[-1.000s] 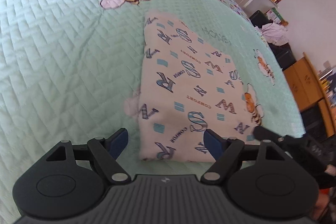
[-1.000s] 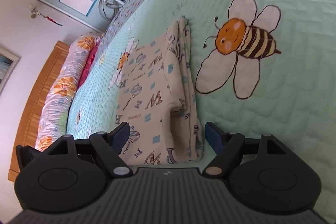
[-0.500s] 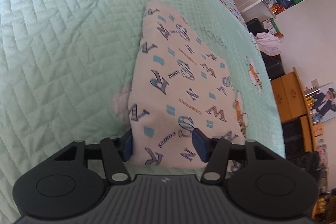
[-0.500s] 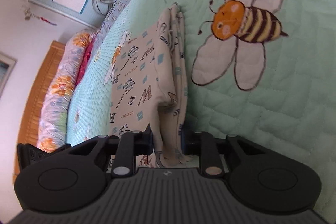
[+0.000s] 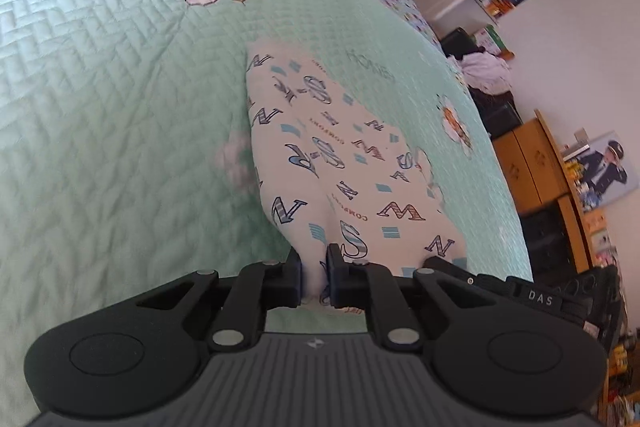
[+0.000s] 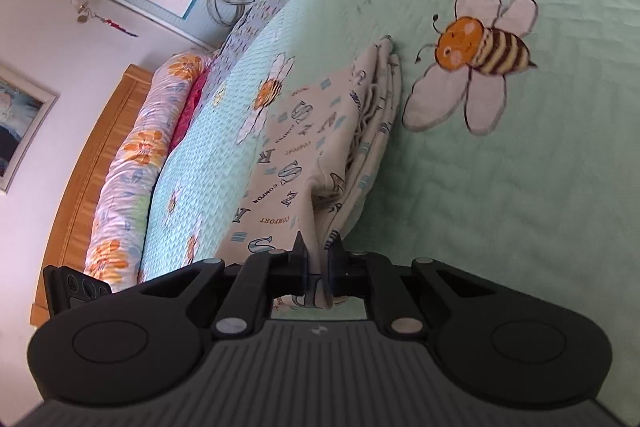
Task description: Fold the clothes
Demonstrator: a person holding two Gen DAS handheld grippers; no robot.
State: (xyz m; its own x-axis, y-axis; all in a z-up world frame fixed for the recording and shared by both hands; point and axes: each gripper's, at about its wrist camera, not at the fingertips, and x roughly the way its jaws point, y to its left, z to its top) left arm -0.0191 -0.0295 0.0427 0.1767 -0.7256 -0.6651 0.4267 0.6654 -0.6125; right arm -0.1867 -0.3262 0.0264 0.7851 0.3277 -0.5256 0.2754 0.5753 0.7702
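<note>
A cream garment (image 5: 340, 167) printed with blue letters lies folded on the mint-green quilted bedspread (image 5: 100, 107). My left gripper (image 5: 313, 267) is shut on its near edge, and the cloth rises into a pinched ridge between the pads. In the right wrist view the same garment (image 6: 296, 147) shows stacked layers along its right side. My right gripper (image 6: 318, 259) is shut on the near corner of the top layer, lifting it off the layers beneath. The other gripper's black body (image 5: 540, 295) shows at the lower right of the left wrist view.
Bee (image 6: 476, 47) and flower prints dot the bedspread. A floral pillow roll (image 6: 132, 167) and a wooden headboard (image 6: 80, 167) lie at the bed's far end. Wooden cabinets (image 5: 536, 163), a clothes pile (image 5: 484, 67) and shelves stand beyond the bed's right edge.
Both grippers were open around the garment's near edge a second ago. They closed on the cloth, and the near edge now lifts off the bedspread.
</note>
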